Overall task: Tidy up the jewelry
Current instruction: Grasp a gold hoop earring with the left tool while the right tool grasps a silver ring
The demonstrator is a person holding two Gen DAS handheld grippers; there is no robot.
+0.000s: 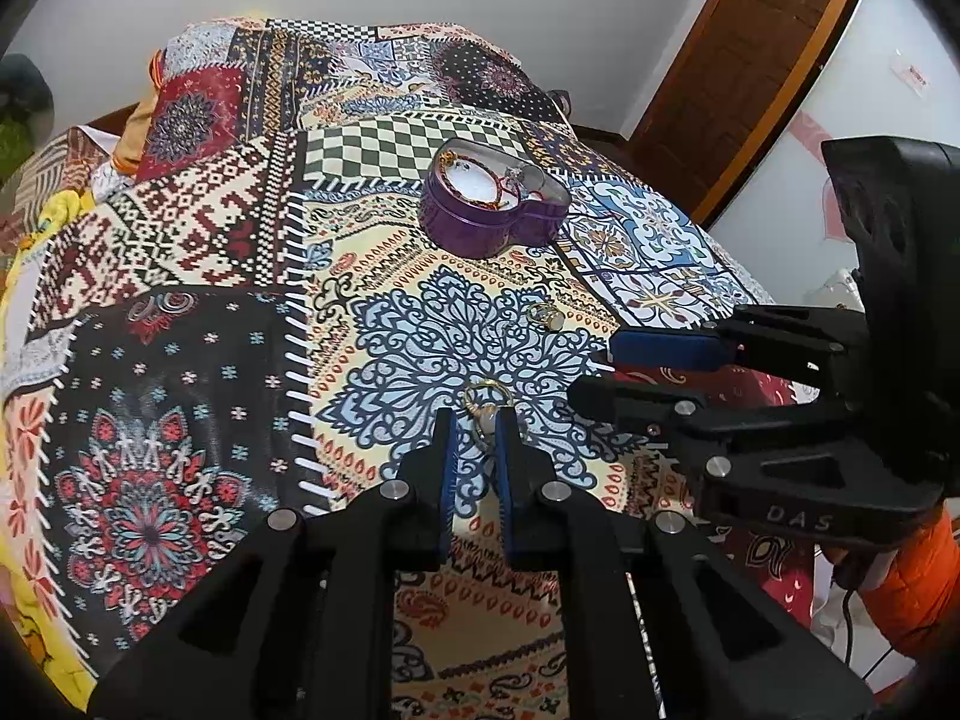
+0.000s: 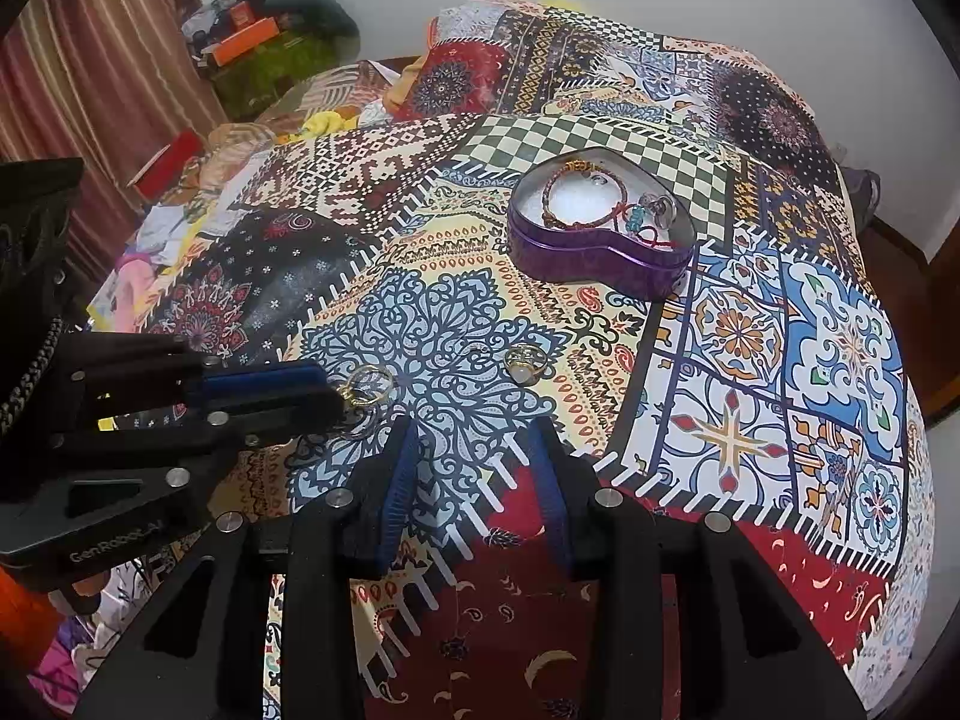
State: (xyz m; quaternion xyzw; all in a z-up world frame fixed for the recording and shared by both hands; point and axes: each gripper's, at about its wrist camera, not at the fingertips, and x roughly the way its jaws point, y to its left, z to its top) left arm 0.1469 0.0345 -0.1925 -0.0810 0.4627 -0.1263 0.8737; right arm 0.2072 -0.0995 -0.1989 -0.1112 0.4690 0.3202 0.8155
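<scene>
My left gripper (image 1: pixel 477 420) is shut on a gold ring with a pale stone (image 1: pixel 485 414), pinched between its blue pads just above the patterned bedspread. In the right wrist view that ring (image 2: pixel 369 387) sticks out from the left gripper's (image 2: pixel 336 393) tips. A second gold ring (image 2: pixel 523 363) lies on the cloth further on, also seen as a ring (image 1: pixel 545 315) in the left view. My right gripper (image 2: pixel 474 426) stands open with only cloth between its fingers; it reaches in from the right (image 1: pixel 594 372). The purple heart-shaped tin (image 2: pixel 600 228) (image 1: pixel 492 210) sits open behind, holding bracelets and small pieces.
The patchwork bedspread (image 1: pixel 210 360) covers the whole bed. Clothes and boxes are piled by a striped curtain (image 2: pixel 90 90) at the far left. A wooden door (image 1: pixel 750 60) stands at the back right. An orange sleeve (image 1: pixel 918 588) shows behind the right gripper.
</scene>
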